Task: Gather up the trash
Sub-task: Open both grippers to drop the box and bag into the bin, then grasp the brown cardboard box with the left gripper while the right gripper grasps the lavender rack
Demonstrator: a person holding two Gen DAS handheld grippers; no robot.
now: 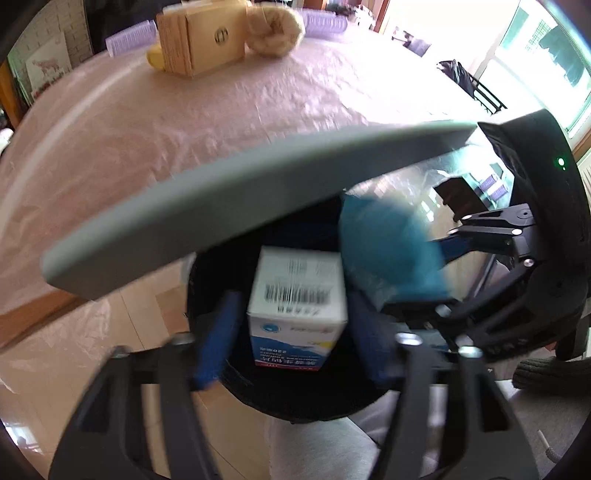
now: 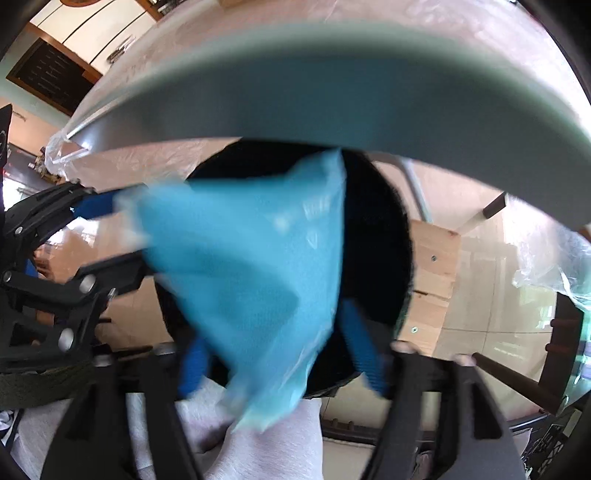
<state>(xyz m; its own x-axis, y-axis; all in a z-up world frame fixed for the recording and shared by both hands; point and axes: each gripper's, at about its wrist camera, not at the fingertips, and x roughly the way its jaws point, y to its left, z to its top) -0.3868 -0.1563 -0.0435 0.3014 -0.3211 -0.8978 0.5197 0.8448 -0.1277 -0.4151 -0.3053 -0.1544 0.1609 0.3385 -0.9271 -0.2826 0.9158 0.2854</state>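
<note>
A white carton with a barcode and blue print [image 1: 297, 295] sits between the blue pads of my left gripper [image 1: 291, 343], with a gap on each side, over the mouth of a black bin [image 1: 207, 280]. The left jaws stand apart and do not press on it. A blurred blue plastic wrapper [image 2: 255, 266] hangs loose between the spread fingers of my right gripper [image 2: 277, 362], above the same black bin [image 2: 376, 229]. In the left wrist view that wrapper [image 1: 391, 251] shows to the right of the carton.
The grey table edge [image 1: 221, 206] juts over the bin, with a pink plastic-covered top behind it. A tan box [image 1: 201, 37] and a beige plush bundle [image 1: 275, 31] lie at the far side. A person's grey trouser leg [image 1: 314, 443] is below. A wooden crate [image 2: 436, 266] stands right of the bin.
</note>
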